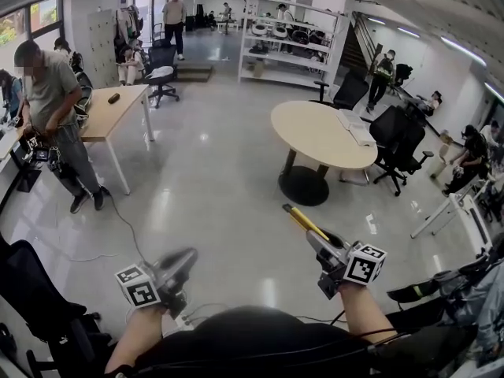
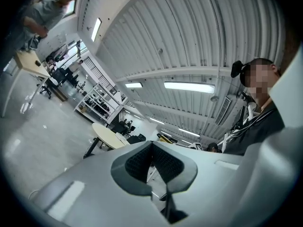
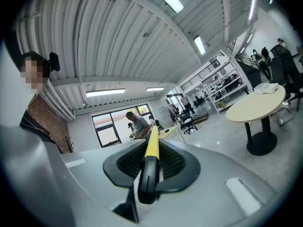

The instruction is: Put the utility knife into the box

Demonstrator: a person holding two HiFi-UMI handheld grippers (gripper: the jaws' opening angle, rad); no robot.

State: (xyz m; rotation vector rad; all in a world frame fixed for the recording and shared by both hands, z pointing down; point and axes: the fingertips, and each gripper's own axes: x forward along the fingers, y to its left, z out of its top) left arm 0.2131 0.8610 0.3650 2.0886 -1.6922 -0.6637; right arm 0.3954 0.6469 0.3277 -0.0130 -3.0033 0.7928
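Head view with both gripper views. Lower right, nearest: right claw [image 1: 318,242] clamped on a slim utility knife with a yellow body and black rear end [image 3: 151,148]. The knife lies lengthwise between the ribbed pads, its yellow length reaching out past the claw tips, in the air above the glossy grey floor [image 1: 220,187]. Lower left: left claw [image 2: 152,148], tips together, nothing between them. Beyond: round beige bench on a black pedestal [image 1: 307,128].

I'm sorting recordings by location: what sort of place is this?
Probably an open-plan office or lab workspace: a round table with office chairs beside it, a desk with people nearby, and open shelving holding equipment.
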